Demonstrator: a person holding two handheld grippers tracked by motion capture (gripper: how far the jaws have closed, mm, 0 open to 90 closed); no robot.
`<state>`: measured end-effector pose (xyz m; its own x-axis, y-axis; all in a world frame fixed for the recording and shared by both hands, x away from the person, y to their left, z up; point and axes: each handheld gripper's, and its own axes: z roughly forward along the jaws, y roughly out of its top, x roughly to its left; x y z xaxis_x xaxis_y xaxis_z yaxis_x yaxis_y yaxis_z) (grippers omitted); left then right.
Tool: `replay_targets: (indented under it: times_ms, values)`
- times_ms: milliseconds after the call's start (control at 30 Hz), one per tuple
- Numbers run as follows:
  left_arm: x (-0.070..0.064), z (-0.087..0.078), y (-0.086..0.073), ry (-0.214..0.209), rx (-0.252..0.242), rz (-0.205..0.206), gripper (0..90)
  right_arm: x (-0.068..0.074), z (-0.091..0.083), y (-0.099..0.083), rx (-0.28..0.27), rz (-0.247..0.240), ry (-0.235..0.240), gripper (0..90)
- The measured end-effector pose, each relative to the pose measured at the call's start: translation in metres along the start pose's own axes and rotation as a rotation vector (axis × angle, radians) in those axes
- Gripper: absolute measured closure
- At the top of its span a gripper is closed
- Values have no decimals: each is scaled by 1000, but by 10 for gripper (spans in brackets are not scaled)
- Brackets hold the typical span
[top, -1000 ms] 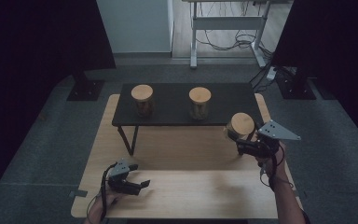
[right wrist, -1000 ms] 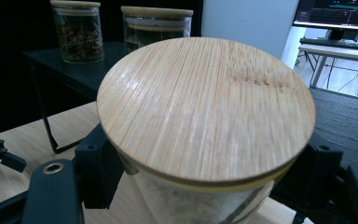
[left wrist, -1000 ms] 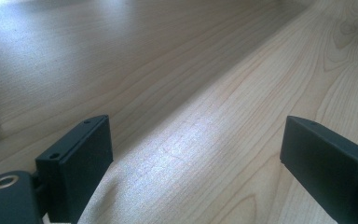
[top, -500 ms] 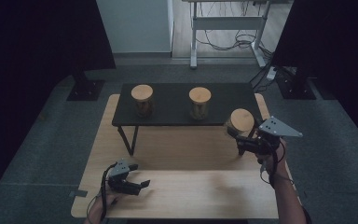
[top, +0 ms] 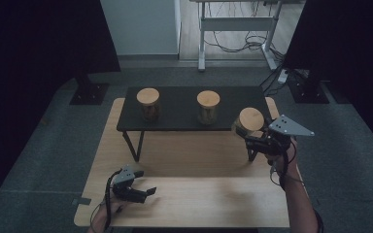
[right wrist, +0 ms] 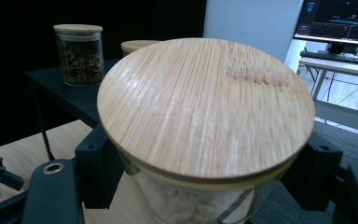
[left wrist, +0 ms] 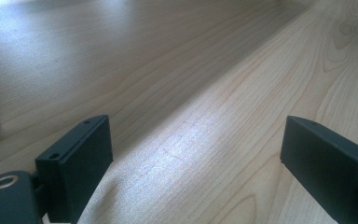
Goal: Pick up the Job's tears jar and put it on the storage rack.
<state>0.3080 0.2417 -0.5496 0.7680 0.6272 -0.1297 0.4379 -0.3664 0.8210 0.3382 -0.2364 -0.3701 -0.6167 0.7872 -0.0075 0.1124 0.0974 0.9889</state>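
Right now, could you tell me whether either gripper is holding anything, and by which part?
The right gripper holds a glass jar with a bamboo lid, clamped on the glass body just under the lid. The left gripper is open above the table, holding nothing.

In the right gripper view the held jar (right wrist: 200, 205) was cut off at six o'clock, its base out of frame, and its wide lid (right wrist: 205, 107) hid all but a sliver of the middle jar (right wrist: 137, 45) at eleven o'clock. The pale contents were too blurred to name. In the high view the left hand (top: 108, 208) ran off the bottom edge.
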Motion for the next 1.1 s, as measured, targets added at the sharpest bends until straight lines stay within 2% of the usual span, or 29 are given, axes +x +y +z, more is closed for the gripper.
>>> replay_targets:
  times_ms: [533, 1100]
  values:
    - [0, 0, 0, 0, -1, 1, 85, -15, 11, 6, 5, 10, -23, 250]
    - [0, 0, 0, -1, -1, 2, 85, -27, 31, 17, 18, 9, -45, 250]
